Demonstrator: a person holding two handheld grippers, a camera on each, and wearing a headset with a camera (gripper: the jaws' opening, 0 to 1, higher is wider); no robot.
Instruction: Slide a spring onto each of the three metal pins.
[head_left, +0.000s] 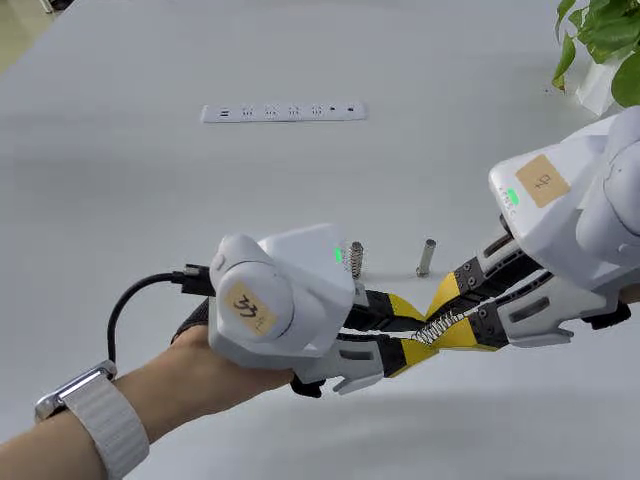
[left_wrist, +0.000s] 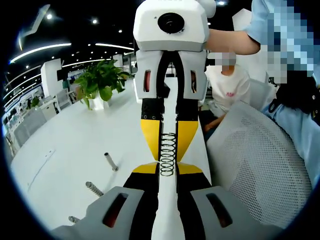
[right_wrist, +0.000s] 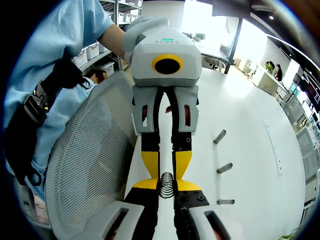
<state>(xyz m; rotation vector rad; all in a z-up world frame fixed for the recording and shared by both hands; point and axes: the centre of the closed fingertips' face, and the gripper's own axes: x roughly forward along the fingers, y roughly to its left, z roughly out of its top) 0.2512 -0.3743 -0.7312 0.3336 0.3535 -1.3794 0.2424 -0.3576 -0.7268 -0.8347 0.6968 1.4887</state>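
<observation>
A coil spring (head_left: 438, 326) hangs in the air between the two grippers, which meet tip to tip above the white table (head_left: 150, 200). My left gripper (head_left: 400, 345) grips one end of the spring (left_wrist: 167, 152) and my right gripper (head_left: 462, 312) grips the other end (right_wrist: 166, 184). On the table beyond them stands a pin with a spring on it (head_left: 355, 258), also seen from each gripper (left_wrist: 93, 188) (right_wrist: 225, 167). A bare pin (head_left: 427, 257) (left_wrist: 110, 161) (right_wrist: 220, 136) stands beside it. A third pin (left_wrist: 74, 219) (right_wrist: 225, 202) is too small to tell bare or sprung.
A white power strip (head_left: 284, 112) lies further back on the table. A green plant (head_left: 600, 40) stands at the far right corner. A mesh chair (left_wrist: 260, 165) stands beside the table edge, and a person (left_wrist: 227, 85) sits behind it.
</observation>
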